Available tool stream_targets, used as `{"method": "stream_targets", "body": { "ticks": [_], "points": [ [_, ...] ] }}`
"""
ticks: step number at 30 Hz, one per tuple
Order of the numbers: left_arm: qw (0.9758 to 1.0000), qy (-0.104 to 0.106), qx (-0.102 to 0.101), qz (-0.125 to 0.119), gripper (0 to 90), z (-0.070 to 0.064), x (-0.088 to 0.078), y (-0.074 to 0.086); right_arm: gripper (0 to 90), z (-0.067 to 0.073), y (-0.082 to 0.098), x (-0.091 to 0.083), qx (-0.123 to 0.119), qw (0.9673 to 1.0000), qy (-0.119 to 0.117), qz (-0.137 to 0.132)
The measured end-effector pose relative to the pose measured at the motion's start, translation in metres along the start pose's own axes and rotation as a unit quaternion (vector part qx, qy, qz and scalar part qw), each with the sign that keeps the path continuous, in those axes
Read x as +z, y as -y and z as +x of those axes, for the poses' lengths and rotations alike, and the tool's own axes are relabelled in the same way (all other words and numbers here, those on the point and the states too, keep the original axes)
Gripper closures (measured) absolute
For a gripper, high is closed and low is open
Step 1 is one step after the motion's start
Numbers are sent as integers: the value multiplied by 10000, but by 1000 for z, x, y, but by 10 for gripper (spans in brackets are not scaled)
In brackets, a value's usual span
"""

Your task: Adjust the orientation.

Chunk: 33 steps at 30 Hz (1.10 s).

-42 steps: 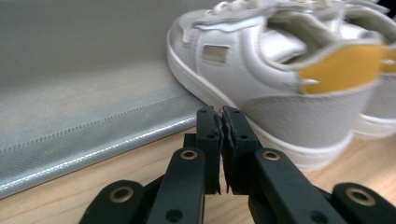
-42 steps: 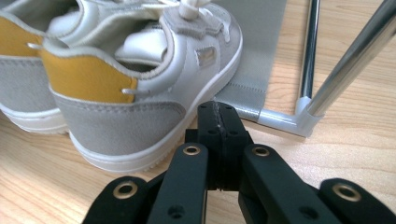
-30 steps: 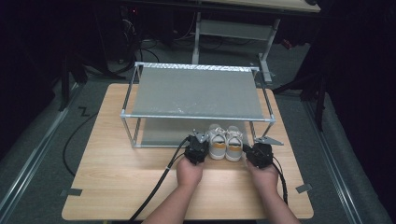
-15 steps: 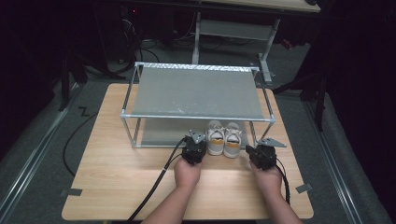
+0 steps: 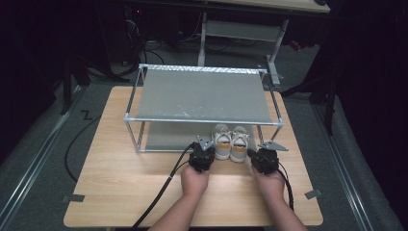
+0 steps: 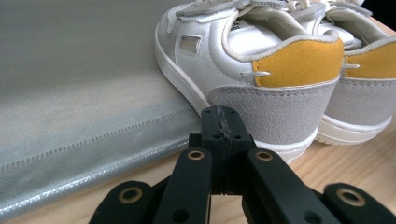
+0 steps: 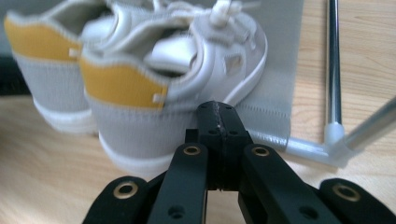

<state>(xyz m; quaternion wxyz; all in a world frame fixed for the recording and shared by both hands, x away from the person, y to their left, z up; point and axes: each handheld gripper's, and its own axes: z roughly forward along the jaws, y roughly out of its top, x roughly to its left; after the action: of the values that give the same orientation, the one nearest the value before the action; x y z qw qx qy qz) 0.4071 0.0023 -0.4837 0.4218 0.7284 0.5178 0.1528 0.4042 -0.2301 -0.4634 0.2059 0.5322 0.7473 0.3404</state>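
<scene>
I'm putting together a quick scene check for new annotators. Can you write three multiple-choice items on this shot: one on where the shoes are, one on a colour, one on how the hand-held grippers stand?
1. Where does the pair of shoes sit?
A. On the rack's top shelf
B. At the front edge of the rack's lower shelf
C. On the floor beside the table

2. What colour are the heel patches?
A. Yellow-orange
B. Blue
C. Green

3. How do the jaws of the left hand-held gripper and the right hand-held gripper stand?
A. Both wide open
B. Both clamped on a shoe
C. Both shut on nothing

Answers: 1 B, the high view shows the shoes under the grey top shelf, heels toward the person. 2 A, both gripper views show yellow-orange patches over grey heels. 3 C, in each gripper view the jaws meet, just short of the heel.
</scene>
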Motion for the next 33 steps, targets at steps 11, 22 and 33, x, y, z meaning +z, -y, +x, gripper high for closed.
{"method": "stream_targets", "body": {
  "ticks": [11, 22, 33],
  "points": [
    [9999, -83, -94, 57, 899, 8, 9, -7, 900, 0, -15, 13, -30, 9998, 215, -20],
    [9999, -112, -60, 26, 900, 6, 11, -4, 900, 3, -3, 11, -56, 9997, 207, 99],
    [9995, -306, -63, -61, 900, 12, 29, -11, 900, 3, -18, 33, 46, 9987, 516, 15]
  ]
}}
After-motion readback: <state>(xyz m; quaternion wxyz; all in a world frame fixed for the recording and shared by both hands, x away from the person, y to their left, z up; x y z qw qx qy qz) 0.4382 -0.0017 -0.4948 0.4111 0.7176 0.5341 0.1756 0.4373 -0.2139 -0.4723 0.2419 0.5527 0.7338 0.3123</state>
